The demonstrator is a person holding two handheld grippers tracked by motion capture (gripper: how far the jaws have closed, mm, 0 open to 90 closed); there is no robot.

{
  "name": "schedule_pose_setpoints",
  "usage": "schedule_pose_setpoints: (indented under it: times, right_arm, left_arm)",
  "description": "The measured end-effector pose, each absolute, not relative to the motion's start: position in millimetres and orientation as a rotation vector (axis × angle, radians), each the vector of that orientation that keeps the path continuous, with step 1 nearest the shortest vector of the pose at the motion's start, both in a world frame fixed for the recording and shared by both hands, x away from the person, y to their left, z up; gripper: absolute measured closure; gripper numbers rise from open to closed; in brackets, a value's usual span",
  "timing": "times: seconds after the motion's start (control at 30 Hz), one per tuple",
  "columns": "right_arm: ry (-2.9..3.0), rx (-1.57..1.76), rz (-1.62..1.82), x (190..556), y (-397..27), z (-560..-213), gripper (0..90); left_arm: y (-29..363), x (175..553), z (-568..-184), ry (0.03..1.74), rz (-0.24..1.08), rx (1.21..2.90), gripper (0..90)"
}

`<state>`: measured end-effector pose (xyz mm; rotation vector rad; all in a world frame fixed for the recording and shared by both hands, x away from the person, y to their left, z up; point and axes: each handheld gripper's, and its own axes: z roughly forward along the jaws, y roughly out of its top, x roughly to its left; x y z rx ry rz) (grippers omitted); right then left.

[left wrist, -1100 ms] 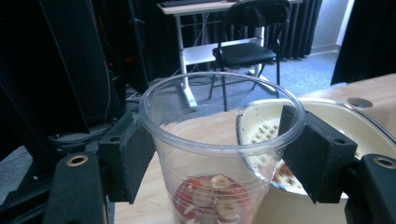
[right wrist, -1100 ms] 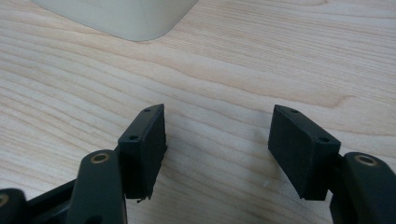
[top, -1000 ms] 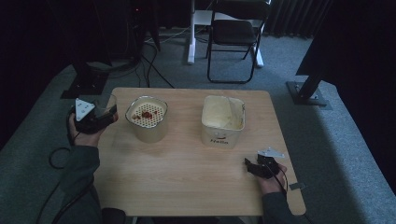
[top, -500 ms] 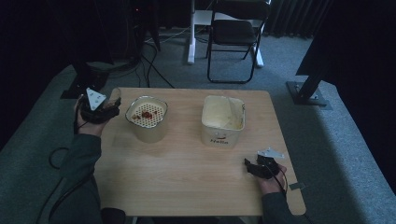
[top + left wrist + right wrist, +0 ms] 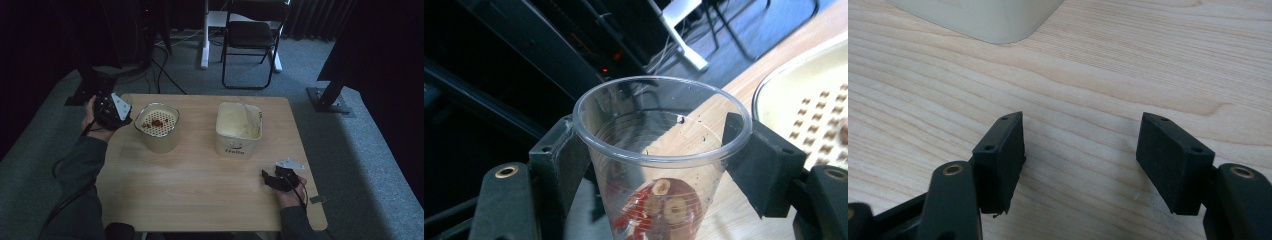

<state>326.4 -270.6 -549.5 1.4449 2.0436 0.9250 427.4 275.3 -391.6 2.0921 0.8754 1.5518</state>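
The left gripper [image 5: 659, 165] clamps a clear cup [image 5: 663, 160] holding red fruit, just left of the strainer pot [image 5: 157, 127]; the right gripper [image 5: 1080, 165], jaws apart, rests well right of it.

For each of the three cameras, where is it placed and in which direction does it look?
High view: above the person's side, facing forward and down on the wooden table; forearms and both hands show.
Left gripper view: rides the left gripper, whose jaws clamp a clear plastic cup.
Right gripper view: rides the right gripper, open, low over the table.
Shared: the round cream perforated container.
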Motion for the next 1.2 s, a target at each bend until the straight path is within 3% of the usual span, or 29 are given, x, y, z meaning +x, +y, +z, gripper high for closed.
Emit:
schedule_pose_setpoints:
  times: [0.47,1.2]
  right_arm:
    - [2.045,1.443,0.925,327,-271,-549,35.5]
    - [2.045,1.443,0.925,327,-271,-549,35.5]
  left_arm:
    - [245,429,-399,0.482,1.921,2.365,28.5]
    - [225,425,-411,-0.048,2.141,2.58,29.2]
